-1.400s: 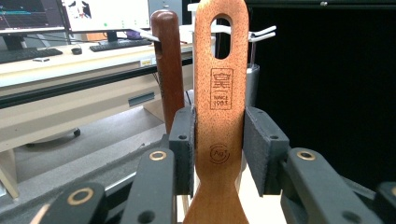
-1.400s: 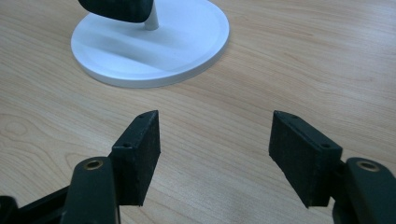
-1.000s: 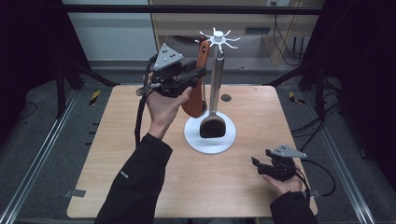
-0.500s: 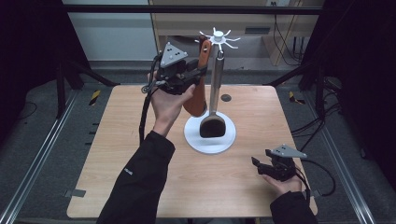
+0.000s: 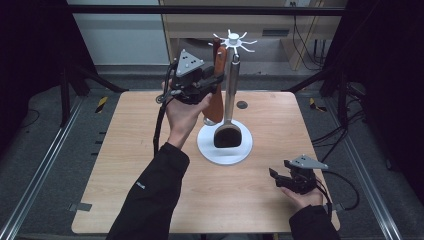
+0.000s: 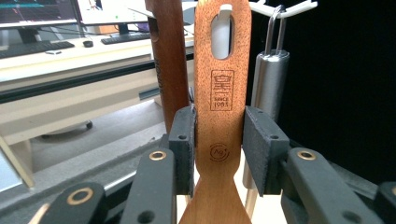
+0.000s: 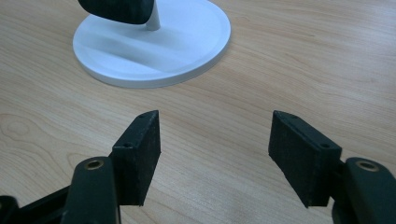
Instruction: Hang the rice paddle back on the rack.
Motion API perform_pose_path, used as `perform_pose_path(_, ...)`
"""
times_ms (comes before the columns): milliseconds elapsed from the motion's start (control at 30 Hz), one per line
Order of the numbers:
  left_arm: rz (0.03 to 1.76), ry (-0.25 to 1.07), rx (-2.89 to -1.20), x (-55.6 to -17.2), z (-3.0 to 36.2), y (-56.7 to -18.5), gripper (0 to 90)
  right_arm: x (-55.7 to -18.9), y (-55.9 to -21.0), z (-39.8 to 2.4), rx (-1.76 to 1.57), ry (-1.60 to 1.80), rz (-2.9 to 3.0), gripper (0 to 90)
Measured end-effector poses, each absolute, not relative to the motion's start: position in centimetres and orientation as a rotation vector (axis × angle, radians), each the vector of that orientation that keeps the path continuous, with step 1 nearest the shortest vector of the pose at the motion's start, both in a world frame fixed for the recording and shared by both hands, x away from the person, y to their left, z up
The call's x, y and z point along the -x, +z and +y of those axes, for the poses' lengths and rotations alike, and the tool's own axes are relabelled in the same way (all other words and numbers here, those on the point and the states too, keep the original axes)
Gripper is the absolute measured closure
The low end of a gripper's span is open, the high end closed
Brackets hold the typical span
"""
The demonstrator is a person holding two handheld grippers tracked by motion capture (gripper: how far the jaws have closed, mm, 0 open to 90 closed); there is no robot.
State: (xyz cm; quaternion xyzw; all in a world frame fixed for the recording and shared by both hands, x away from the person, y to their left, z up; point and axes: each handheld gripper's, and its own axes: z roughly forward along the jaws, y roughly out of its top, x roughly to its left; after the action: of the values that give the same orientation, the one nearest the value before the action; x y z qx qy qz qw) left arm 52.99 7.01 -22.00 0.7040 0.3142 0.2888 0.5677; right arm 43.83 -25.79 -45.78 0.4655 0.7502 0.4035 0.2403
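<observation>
The right tongs (image 5: 280, 177) rest released on the tabletop (image 5: 125, 165), nearest the person. Farther off, the left tongs (image 6: 218, 140) clench the wooden spatula (image 6: 222, 107); its slot sits over a rack hook (image 6: 225, 9), so letting go apparently remains.

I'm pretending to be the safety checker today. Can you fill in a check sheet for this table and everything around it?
Surface: wooden table, bare light wood with a small dark round spot behind the stand.
Job's things: white utensil stand with hook arms on top; wooden spatula with its handle slot over a hook; black spatula with steel handle hanging beside it; a darker wooden handle behind.
Clutter: nothing seen.
Grippers: left gripper raised, pads closed on the wooden spatula; right gripper low over the table, jaws open, nothing between them.
Cables: one trails from each gripper.
Surroundings: metal frame rails, desk with monitor and keyboard behind.
</observation>
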Motion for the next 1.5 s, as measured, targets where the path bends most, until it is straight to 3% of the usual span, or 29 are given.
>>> perform_pose_path(833,0.755,0.705,-1.675,-53.0,7.2,-23.0,65.2,-43.9,-45.8,-25.8,-1.269,1.097,2.049,34.1)
perform_pose_path(1500,0.793,0.621,-1.716,-50.0,12.4,-28.7,53.1,-43.9,-45.8,-25.9,-1.281,1.090,2.043,33.1)
